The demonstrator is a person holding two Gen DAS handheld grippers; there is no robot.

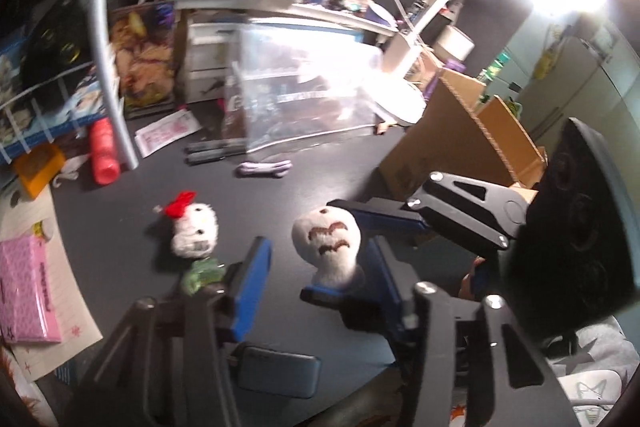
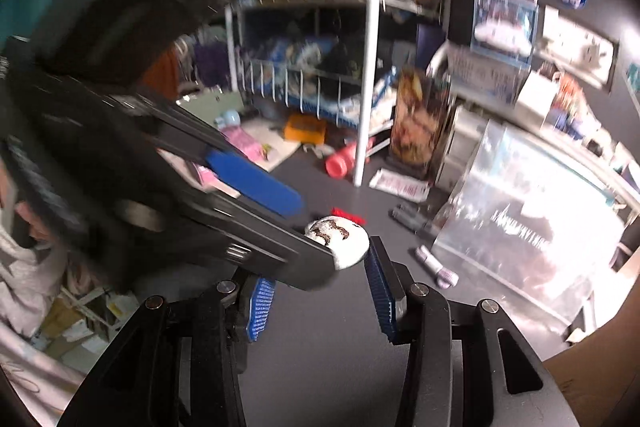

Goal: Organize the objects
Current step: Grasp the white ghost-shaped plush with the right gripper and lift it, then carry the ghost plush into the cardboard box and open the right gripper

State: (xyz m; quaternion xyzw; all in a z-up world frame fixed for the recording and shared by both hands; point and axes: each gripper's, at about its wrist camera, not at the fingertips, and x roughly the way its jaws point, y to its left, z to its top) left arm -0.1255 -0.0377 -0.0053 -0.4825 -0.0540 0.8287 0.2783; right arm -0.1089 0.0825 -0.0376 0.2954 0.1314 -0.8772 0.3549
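Observation:
A white plush with brown bat marks (image 1: 328, 247) hangs above the dark table (image 1: 280, 211). My right gripper (image 1: 320, 251) reaches in from the right, shut on it from above and below. My left gripper (image 1: 318, 243) frames the same plush, its blue pads (image 1: 252, 287) apart and the left pad clear of it. In the right wrist view the plush (image 2: 344, 239) sits at the tips of my right gripper (image 2: 320, 263); the left gripper (image 2: 316, 238) crosses from the left and hides one fingertip. A white plush with a red bow (image 1: 192, 231) lies on the table to the left.
An open cardboard box (image 1: 460, 147) stands at right, a clear plastic bin (image 1: 300, 87) behind. A lavender item (image 1: 264, 169), black markers (image 1: 216, 151), a pink cylinder (image 1: 104, 155), a white rack pole (image 1: 116, 99), a pink notebook (image 1: 24, 291) and a dark case (image 1: 276, 371) lie around.

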